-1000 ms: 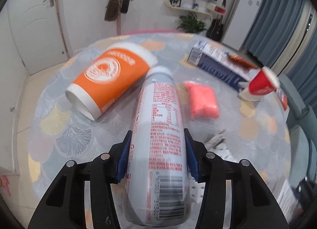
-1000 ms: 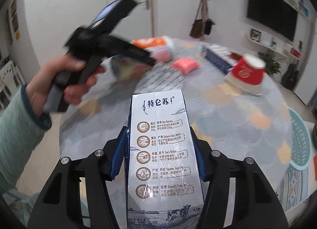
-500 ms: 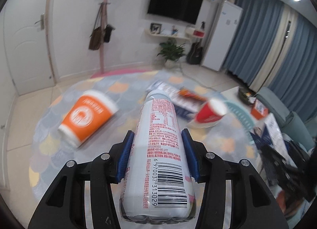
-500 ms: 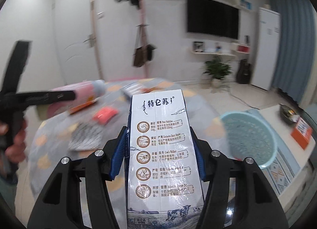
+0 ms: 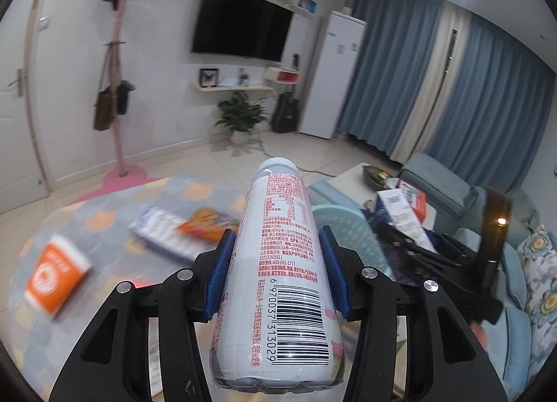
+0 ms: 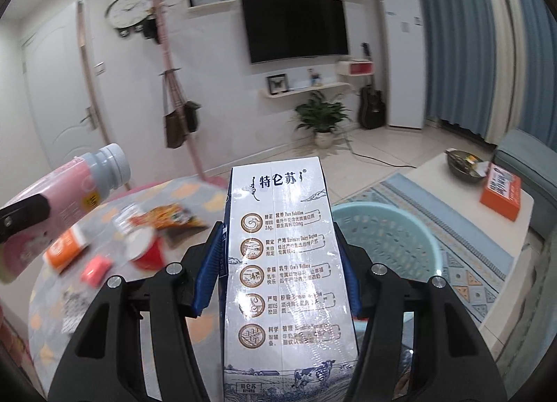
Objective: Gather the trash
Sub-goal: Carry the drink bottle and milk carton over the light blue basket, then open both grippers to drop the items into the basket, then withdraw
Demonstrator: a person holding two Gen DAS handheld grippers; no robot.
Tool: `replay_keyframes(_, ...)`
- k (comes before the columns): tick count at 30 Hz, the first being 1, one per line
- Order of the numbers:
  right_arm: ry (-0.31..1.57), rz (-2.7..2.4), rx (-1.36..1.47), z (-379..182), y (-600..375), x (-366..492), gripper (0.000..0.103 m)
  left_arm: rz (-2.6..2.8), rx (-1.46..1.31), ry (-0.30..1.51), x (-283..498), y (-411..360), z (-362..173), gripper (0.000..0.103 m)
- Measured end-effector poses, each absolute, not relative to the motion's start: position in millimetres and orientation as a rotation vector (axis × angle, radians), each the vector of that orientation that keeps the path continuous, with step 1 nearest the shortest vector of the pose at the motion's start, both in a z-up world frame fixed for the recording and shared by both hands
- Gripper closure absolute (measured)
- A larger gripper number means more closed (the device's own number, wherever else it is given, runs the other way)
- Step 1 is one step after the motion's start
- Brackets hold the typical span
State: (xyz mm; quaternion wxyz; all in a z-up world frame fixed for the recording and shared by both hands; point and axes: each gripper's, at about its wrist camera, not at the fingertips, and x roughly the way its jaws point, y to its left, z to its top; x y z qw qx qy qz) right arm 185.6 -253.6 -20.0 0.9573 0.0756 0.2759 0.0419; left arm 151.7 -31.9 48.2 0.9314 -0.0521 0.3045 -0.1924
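Note:
My left gripper (image 5: 276, 252) is shut on a white plastic bottle (image 5: 282, 255) with red print and a barcode, held in the air above the round table (image 5: 115, 200). The bottle also shows at the left of the right wrist view (image 6: 66, 200). My right gripper (image 6: 278, 255) is shut on a white and blue milk carton (image 6: 282, 262), held up over the table's right side. A light blue perforated basket (image 6: 386, 245) sits on the floor just right of the table, and it also shows in the left wrist view (image 5: 348, 228).
On the table lie an orange paper cup (image 5: 55, 273), a blue and white box (image 5: 167, 235), an orange snack wrapper (image 6: 167, 217), a red cup (image 6: 146, 252) and a pink packet (image 6: 95, 269). A low white table (image 6: 487, 193) and a sofa (image 5: 504, 262) stand to the right.
Both grippers rose and swung right with their loads, away from the table top. The basket has come into view in front of both.

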Motion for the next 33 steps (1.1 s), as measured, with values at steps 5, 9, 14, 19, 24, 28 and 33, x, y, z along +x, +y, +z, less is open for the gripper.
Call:
replay_keyframes(5,0.576,0.012,0.211,-27.8,-292.0,215.1,0.048,-0.451,-0.084,0.639,179.5,-84.8,45.7,0.056)
replay_keyframes(9,0.608,-0.046,0.252,-44.2,-319.1,239.2,0.048,-0.484,-0.070,0.667,210.0,-126.8,37.4,0.056)
replay_keyframes(14,0.682,-0.113,0.319,-72.9,-348.4,272.5,0.048,-0.495,-0.068,0.724,245.1,-167.8,8.3,0.056)
replay_keyframes(19,0.779,-0.233,0.331,-108.3,-373.2,301.6,0.048,-0.486,-0.077,0.816,277.7,-196.0,-32.6,0.056)
replay_keyframes(24,0.863,-0.257,0.365,-136.0,-386.3,320.9,0.047,-0.476,-0.058,0.905,299.9,-209.1,-70.5,0.055)
replay_keyframes(28,0.892,-0.248,0.379,-147.8,-390.7,321.9,0.044,-0.474,-0.052,0.894,294.8,-206.9,-70.6,0.035)
replay_keyframes(33,0.893,-0.247,0.381,-146.1,-389.6,311.5,0.039,-0.485,-0.049,0.845,281.2,-200.1,-48.9,0.032)
